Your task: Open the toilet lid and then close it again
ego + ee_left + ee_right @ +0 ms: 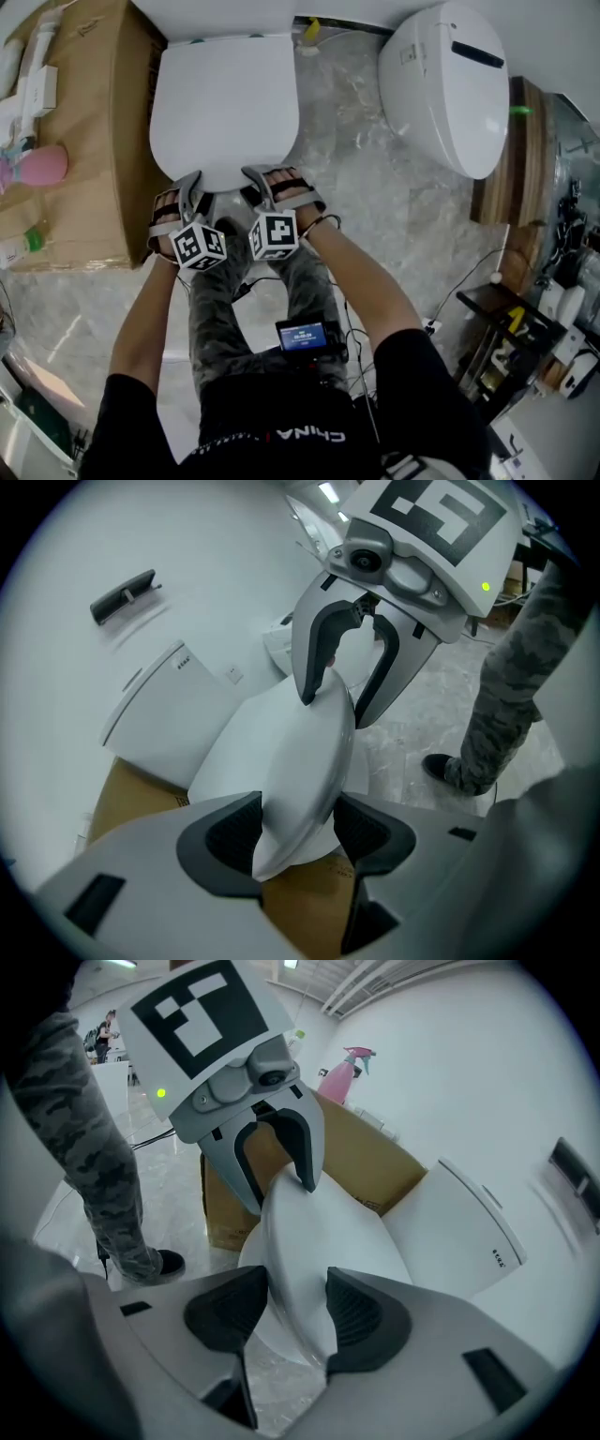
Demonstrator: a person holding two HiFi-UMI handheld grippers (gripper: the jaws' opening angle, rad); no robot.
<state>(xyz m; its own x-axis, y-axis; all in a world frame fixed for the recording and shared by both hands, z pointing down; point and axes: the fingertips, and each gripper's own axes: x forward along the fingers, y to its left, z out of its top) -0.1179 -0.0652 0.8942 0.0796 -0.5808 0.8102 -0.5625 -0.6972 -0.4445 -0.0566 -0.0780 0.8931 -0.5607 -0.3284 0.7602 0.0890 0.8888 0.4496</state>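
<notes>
The white toilet lid (225,103) lies lowered at the upper centre of the head view, and your left gripper (180,187) and right gripper (274,178) straddle its front rim side by side, fingers spread loosely around it, probably to keep it level, far from the hinge.

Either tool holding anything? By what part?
The toilet lid, at its front rim: it sits between the jaws of left tool and right tool. Whether either tool presses on it cannot be told.

The front of the toilet lid (223,103) hides under the left gripper (183,192) and right gripper (278,183). The cardboard box (94,141) runs off the top edge — cut short.
</notes>
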